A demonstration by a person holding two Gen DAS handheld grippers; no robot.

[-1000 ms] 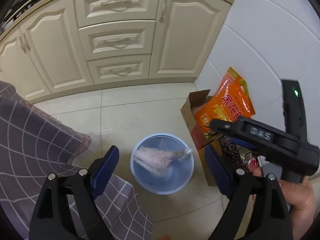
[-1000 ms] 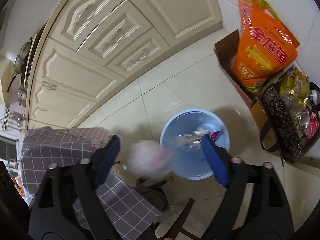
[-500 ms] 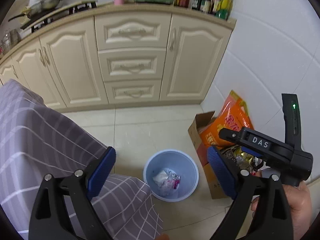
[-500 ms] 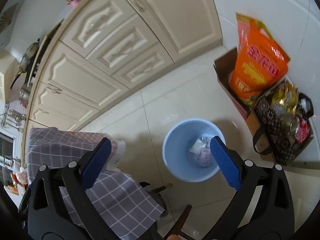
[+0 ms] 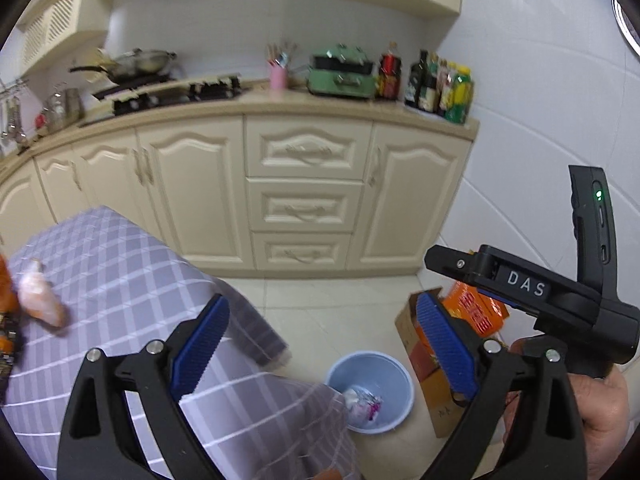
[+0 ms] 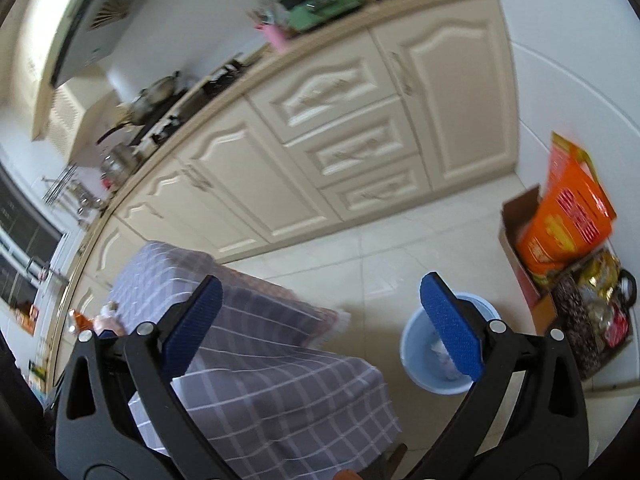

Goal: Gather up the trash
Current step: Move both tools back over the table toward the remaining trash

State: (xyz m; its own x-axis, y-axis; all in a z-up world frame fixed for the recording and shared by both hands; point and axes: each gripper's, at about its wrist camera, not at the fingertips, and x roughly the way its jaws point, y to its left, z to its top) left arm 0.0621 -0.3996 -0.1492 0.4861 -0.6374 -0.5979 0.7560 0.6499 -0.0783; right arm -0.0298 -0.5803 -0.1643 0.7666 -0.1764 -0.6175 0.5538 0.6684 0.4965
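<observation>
A light blue bin (image 5: 394, 376) stands on the tiled floor with crumpled white and pink trash (image 5: 362, 402) inside; it also shows in the right wrist view (image 6: 416, 350). My left gripper (image 5: 322, 344) is open and empty, held high over the table edge. My right gripper (image 6: 320, 316) is open and empty above the table and bin; its body shows in the left wrist view (image 5: 560, 296). A pale pink crumpled bag (image 5: 40, 296) lies on the checked tablecloth (image 5: 132, 280) at the far left, beside orange wrappers (image 5: 6, 292).
Cream kitchen cabinets (image 5: 304, 200) line the back, with a stove, wok and bottles on the counter. A cardboard box with an orange bag (image 6: 560, 220) and a dark bag of cans (image 6: 592, 312) stand by the white wall right of the bin.
The pink bag dropped from my right gripper into the bin. Both grippers then rose and tilted up, bringing the counter and tabletop into view.
</observation>
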